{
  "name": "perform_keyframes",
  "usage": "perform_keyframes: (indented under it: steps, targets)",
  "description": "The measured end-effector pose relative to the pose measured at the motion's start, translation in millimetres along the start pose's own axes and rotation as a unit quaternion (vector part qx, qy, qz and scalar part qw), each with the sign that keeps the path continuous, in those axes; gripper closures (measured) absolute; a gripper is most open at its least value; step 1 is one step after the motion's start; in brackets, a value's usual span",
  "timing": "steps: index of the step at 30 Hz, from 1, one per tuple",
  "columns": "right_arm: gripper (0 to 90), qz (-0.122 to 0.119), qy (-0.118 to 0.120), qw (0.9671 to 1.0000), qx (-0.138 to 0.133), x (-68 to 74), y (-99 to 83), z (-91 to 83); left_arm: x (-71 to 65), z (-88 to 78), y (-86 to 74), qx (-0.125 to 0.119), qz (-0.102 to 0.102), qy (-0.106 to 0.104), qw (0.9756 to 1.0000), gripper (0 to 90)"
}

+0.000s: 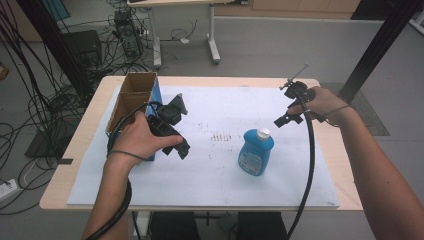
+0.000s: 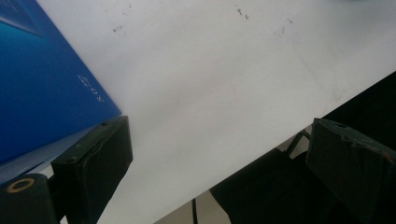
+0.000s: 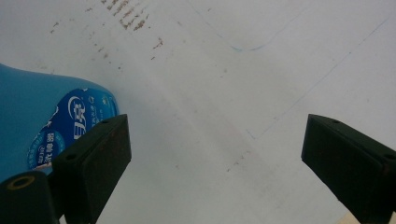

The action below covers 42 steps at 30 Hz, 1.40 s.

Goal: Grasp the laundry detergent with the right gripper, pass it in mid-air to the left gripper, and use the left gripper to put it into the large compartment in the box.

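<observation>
A blue bottle [image 1: 256, 152] with a white cap stands upright on the white sheet, right of centre. An open cardboard box [image 1: 135, 97] with a blue side stands at the table's left. My left gripper [image 1: 177, 142] is held beside the box's near corner, low over the sheet. In the left gripper view its jaws [image 2: 219, 135] stand wide open with nothing between them, the box's blue side [image 2: 42, 79] just off its left jaw. My right gripper [image 1: 289, 119] hovers behind and to the right of the bottle. It is open [image 3: 215, 130], with the bottle [image 3: 32, 116] beside its left jaw, apart from it.
A white paper sheet [image 1: 210, 170] covers most of the wooden table [image 1: 345, 165]. Faint marks dot the sheet's middle [image 1: 220, 136]. Cables [image 1: 30, 105] lie on the floor to the left, a second table [image 1: 180, 5] stands behind, and a black post [image 1: 380, 45] rises at right.
</observation>
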State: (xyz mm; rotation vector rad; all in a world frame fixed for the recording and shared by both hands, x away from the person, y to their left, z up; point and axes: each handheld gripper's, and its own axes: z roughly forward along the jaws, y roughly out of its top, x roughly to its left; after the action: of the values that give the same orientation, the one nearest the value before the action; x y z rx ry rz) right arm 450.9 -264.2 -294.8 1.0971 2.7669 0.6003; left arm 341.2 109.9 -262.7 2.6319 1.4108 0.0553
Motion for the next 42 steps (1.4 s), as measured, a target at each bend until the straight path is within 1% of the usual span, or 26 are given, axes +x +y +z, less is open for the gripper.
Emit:
perform_keyframes:
  steps: [3, 5, 7, 11, 13, 17, 19, 21, 24, 28, 32, 35, 42]
  targets:
    - [8.2, -0.001, -0.001, 1.0000, -0.005, -0.2, -5.0, 0.2, 0.7, 2.8, -1.1, -0.006, -0.007, 0.002, 1.0000, 7.5]
    - [8.2, 0.004, 0.002, 0.9999, -0.012, -0.3, -8.0, -0.2, 1.3, 4.2, -1.5, -0.010, -0.008, -0.002, 0.9999, 7.6]
    - [8.2, 0.003, 0.001, 0.9998, -0.019, 0.2, -11.3, -0.7, 1.9, 6.0, -1.6, -0.014, -0.011, -0.003, 0.9998, 7.6]
    - [8.1, -0.001, -0.002, 0.9997, -0.023, 2.0, -17.3, -0.6, 1.2, 9.8, -2.0, -0.018, -0.014, -0.007, 0.9997, 7.6]
    - [8.1, -0.001, -0.002, 0.9996, -0.027, 2.9, -20.3, -1.0, 1.0, 11.7, -2.4, -0.020, -0.015, -0.012, 0.9996, 7.5]
    - [8.1, 0.000, -0.002, 0.9992, -0.040, 4.9, -26.5, -1.9, -0.1, 14.1, -3.8, -0.026, -0.018, -0.012, 0.9994, 7.5]
    - [8.0, -0.001, -0.005, 0.9991, -0.042, 6.5, -29.8, -2.5, -0.5, 15.3, -4.7, -0.032, -0.022, -0.013, 0.9992, 7.5]
    - [7.9, -0.002, -0.007, 0.9990, -0.045, 7.9, -33.7, -3.3, -0.9, 16.5, -5.7, -0.036, -0.022, -0.008, 0.9991, 7.5]
    - [7.9, -0.003, -0.011, 0.9987, -0.050, 10.2, -40.1, -4.6, -1.1, 18.0, -6.5, -0.045, -0.029, -0.005, 0.9986, 7.4]
    - [7.9, -0.004, -0.010, 0.9982, -0.060, 12.3, -48.1, -5.8, -1.8, 21.1, -7.5, -0.055, -0.034, -0.009, 0.9979, 7.4]
    - [7.9, -0.003, -0.007, 0.9977, -0.067, 14.7, -55.2, -5.4, -2.3, 25.7, -9.2, -0.058, -0.040, -0.012, 0.9975, 7.4]
    - [7.9, -0.005, -0.006, 0.9974, -0.072, 17.1, -59.4, -4.3, -3.2, 29.1, -10.8, -0.061, -0.043, -0.017, 0.9970, 7.5]
    - [7.9, -0.002, -0.003, 0.9965, -0.084, 20.8, -69.0, -0.5, -5.9, 36.6, -15.1, -0.069, -0.052, -0.021, 0.9960, 7.5]
